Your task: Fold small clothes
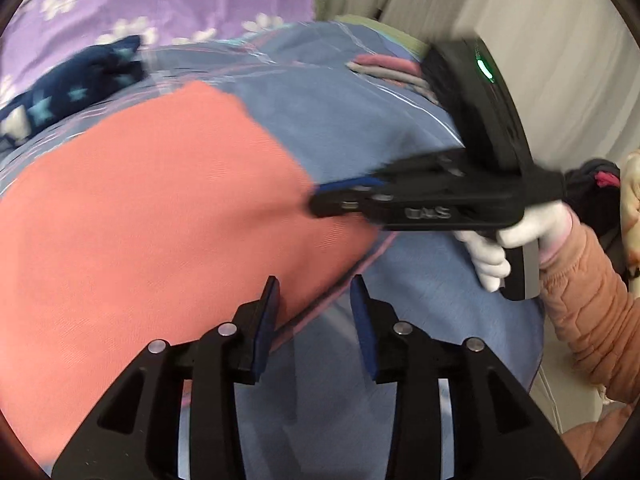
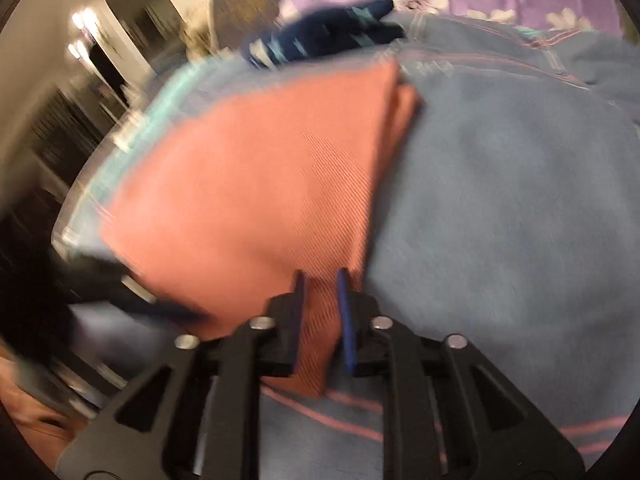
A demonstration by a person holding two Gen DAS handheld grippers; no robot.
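The coral cloth (image 2: pixel 248 184) lies on the blue bedspread (image 2: pixel 500 200), already doubled over, with layered edges showing at its far corner. The right gripper (image 2: pixel 320 312) stands narrow, a near corner of the cloth between its fingers; whether they pinch it I cannot tell. The left gripper (image 1: pixel 316 320) gapes partway, empty, the cloth's edge just beyond its fingertips. More folding seems left; a star-patterned dark garment (image 1: pixel 76 88) waits well beyond.
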